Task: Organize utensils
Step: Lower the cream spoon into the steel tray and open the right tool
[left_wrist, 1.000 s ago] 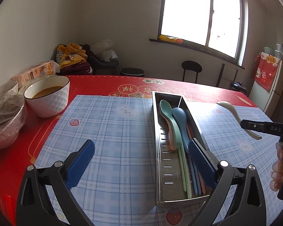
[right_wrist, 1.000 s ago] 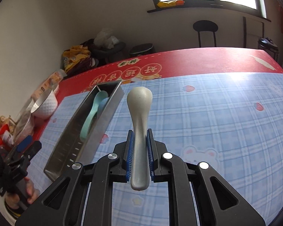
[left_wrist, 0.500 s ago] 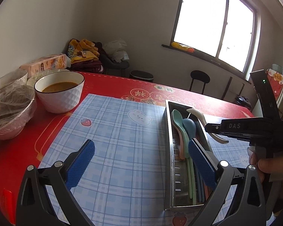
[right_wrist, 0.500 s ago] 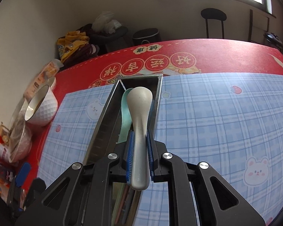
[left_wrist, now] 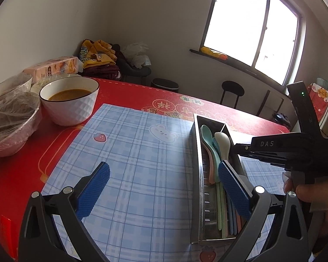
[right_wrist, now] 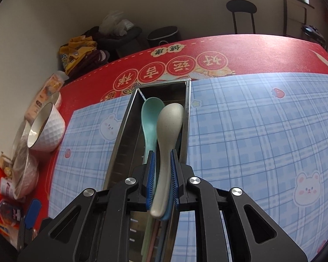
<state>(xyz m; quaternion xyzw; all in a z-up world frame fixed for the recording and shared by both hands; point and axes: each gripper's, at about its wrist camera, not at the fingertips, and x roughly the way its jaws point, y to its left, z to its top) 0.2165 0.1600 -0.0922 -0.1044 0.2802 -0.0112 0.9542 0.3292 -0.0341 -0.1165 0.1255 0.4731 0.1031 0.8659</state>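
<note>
The right gripper (right_wrist: 161, 174) is clamped on the handle of a beige spoon (right_wrist: 167, 135), its bowl lying over the teal spoon (right_wrist: 150, 118) inside the steel utensil tray (right_wrist: 124, 131) at the blue plaid mat's (right_wrist: 251, 135) far edge; the left gripper (left_wrist: 161, 185) hovers with jaws wide apart, empty

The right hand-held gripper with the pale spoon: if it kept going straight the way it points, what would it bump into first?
Probably the spoons already lying in the metal tray. The right hand-held gripper points down into it, and its grey spoon sits just over the teal spoon; depth is hard to judge.
</note>
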